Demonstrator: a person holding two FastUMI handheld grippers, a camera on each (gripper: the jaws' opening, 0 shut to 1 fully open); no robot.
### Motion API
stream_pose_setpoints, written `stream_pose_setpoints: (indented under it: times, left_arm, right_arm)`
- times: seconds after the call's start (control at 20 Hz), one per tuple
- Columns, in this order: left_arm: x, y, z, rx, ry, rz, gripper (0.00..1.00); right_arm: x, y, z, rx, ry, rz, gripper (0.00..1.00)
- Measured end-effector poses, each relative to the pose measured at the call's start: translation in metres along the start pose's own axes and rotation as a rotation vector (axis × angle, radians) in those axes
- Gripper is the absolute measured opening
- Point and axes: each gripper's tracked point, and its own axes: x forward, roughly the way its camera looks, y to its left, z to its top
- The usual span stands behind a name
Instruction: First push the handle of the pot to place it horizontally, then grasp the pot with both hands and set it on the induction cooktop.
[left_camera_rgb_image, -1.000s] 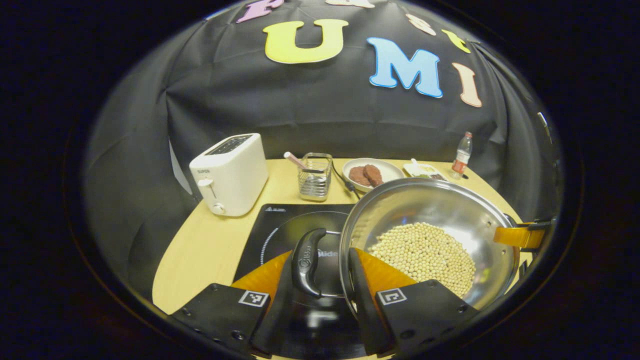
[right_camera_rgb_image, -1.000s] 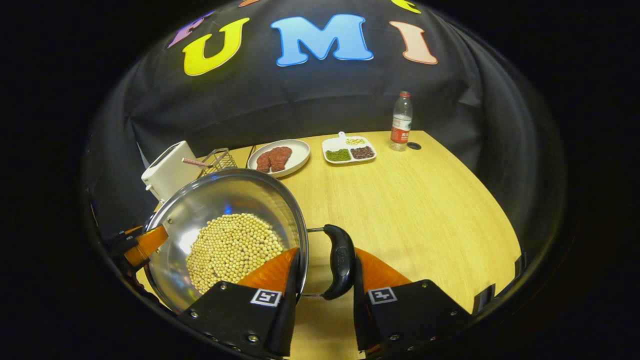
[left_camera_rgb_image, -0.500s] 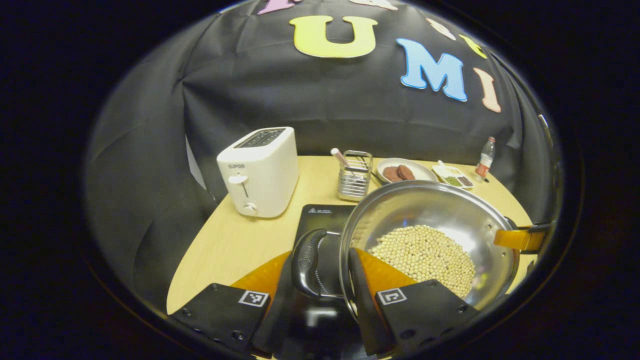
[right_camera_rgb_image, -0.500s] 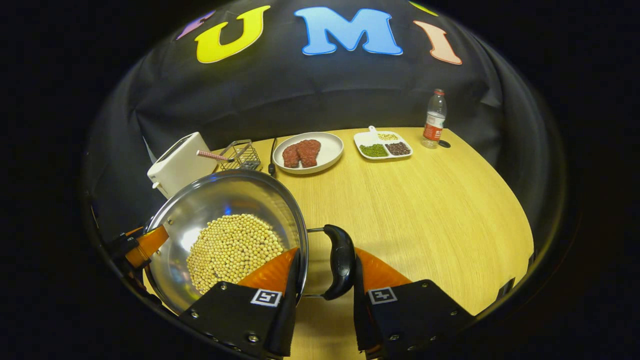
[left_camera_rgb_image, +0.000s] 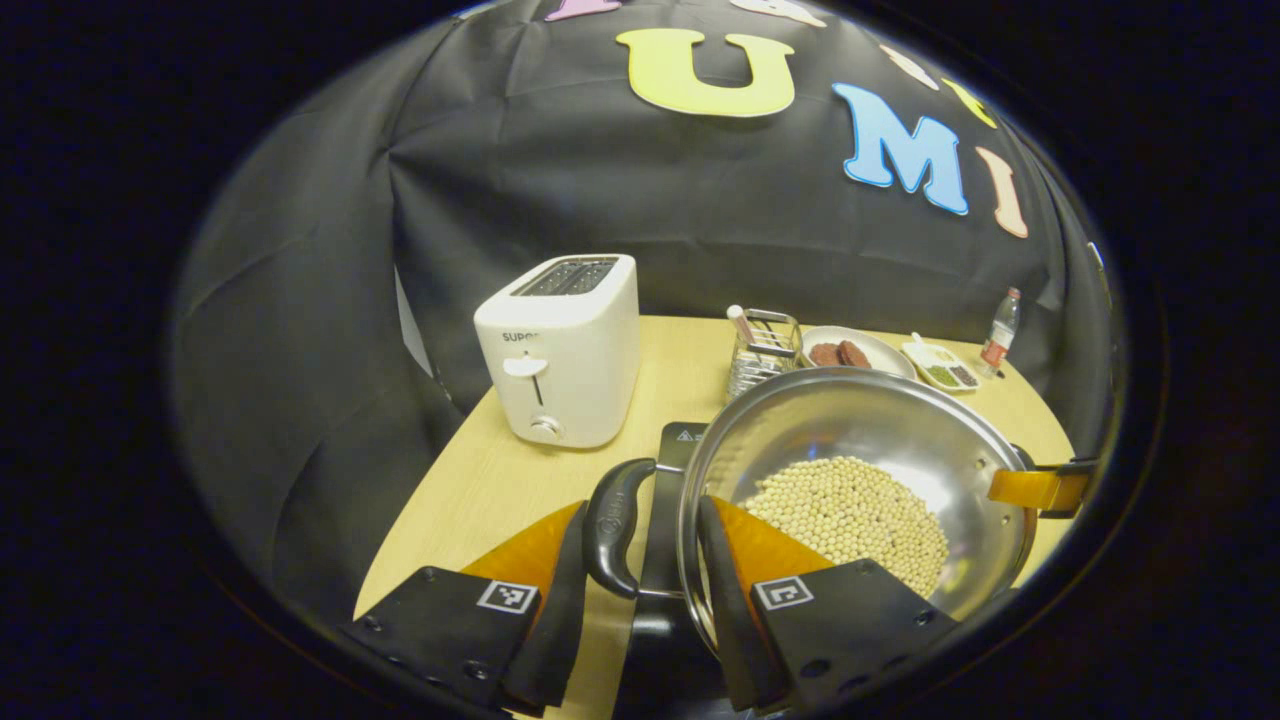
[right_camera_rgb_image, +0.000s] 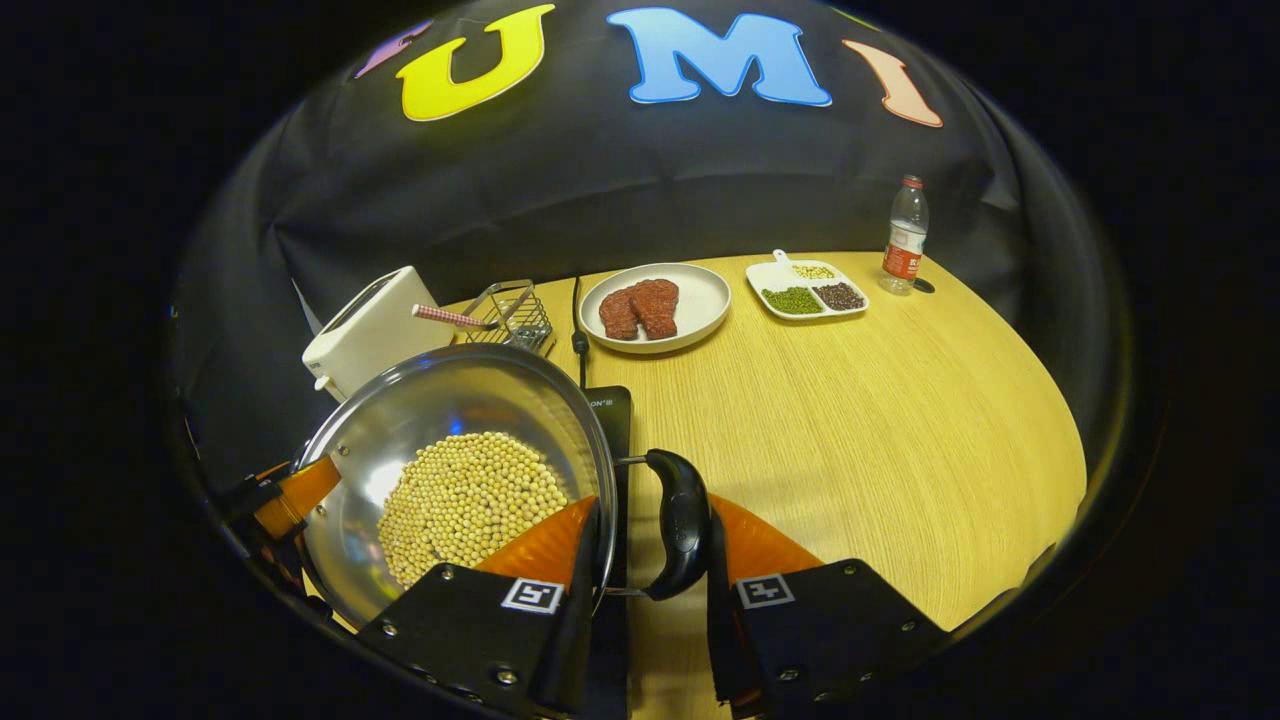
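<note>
Left gripper (left_camera_rgb_image: 640, 555): two orange fingers are straddling one black side handle (left_camera_rgb_image: 610, 525) of the pot (left_camera_rgb_image: 860, 440); the outer finger is appearing to touch the handle and the inner one is sitting against the pot wall, so whether both are pressing cannot be told. Right gripper (right_camera_rgb_image: 650, 560): same arrangement on the opposite black side handle (right_camera_rgb_image: 685, 520), with the outer finger against the handle and the inner one at the rim; grip cannot be told either. In the left gripper view the other gripper's orange finger is showing at the far rim of the pot.

Pot: one, steel, carrying a layer of pale beans (left_camera_rgb_image: 850, 510). It is being held between the two grippers over the black induction cooktop (right_camera_rgb_image: 610, 410), whose edge is showing beneath the rim near the desk's (right_camera_rgb_image: 850, 420) left end; contact with the cooktop cannot be judged.

Writing: the toaster (left_camera_rgb_image: 565, 345) is carrying small lettering on its front; small white print is showing at the cooktop's corner, too small to make out. Each gripper is wearing two square black-and-white marker tags.

Counts along the desk's back edge: one white toaster, one wire basket (right_camera_rgb_image: 510, 315) holding a striped stick, one round plate (right_camera_rgb_image: 655, 305) with two reddish meat pieces, one divided dish (right_camera_rgb_image: 810, 290) with three fillings, one clear bottle (right_camera_rgb_image: 905, 235) with a red label near the back right corner.
</note>
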Motion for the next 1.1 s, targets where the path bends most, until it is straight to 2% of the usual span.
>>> stream_pose_setpoints:
  times: [0.1, 0.15, 0.35, 0.4, 0.5, 0.55, 0.6, 0.65, 0.7, 0.9, 1.0, 1.1]
  left_arm:
    - [0.003, 0.004, -0.004, -0.013, 0.016, -0.003, 0.6]
    - [0.003, 0.006, -0.004, -0.027, 0.017, -0.004, 0.64]
    - [0.005, 0.006, -0.005, -0.019, -0.001, 0.003, 0.66]
    - [0.005, 0.006, -0.004, -0.017, -0.01, 0.008, 0.63]
    - [0.005, 0.009, -0.003, -0.002, -0.021, 0.042, 0.7]
    - [0.005, 0.014, 0.002, 0.014, -0.044, 0.073, 0.7]
    - [0.003, 0.021, 0.009, 0.027, -0.073, 0.105, 0.84]
    - [0.001, 0.024, 0.015, 0.032, -0.101, 0.133, 1.0]
    - [-0.004, 0.026, 0.023, 0.031, -0.127, 0.152, 0.97]
    - [-0.045, 0.013, 0.059, 0.024, -0.238, 0.157, 0.98]
    - [-0.082, -0.014, 0.077, 0.008, -0.282, 0.14, 1.0]
    - [-0.103, -0.044, 0.09, -0.005, -0.317, 0.118, 0.97]
  right_arm:
    - [0.002, 0.003, 0.004, -0.01, -0.009, -0.002, 0.48]
    - [0.003, 0.003, 0.006, -0.015, -0.015, -0.003, 0.48]
    - [0.003, 0.003, 0.007, -0.022, -0.024, 0.0, 0.49]
    - [0.003, 0.003, 0.007, -0.024, -0.024, 0.004, 0.52]
    - [0.0, 0.007, 0.008, -0.026, -0.022, 0.036, 0.56]
    - [-0.002, 0.007, 0.012, -0.029, -0.038, 0.047, 0.53]
    - [-0.006, 0.004, 0.017, -0.035, -0.057, 0.042, 0.63]
    - [-0.012, -0.002, 0.023, -0.041, -0.077, 0.033, 0.91]
    - [-0.018, -0.007, 0.031, -0.05, -0.102, 0.03, 0.99]
    - [-0.053, -0.034, 0.064, -0.07, -0.209, 0.034, 0.98]
    - [-0.073, -0.055, 0.078, -0.074, -0.26, 0.033, 0.98]
    - [-0.097, -0.078, 0.089, -0.09, -0.309, 0.029, 0.98]
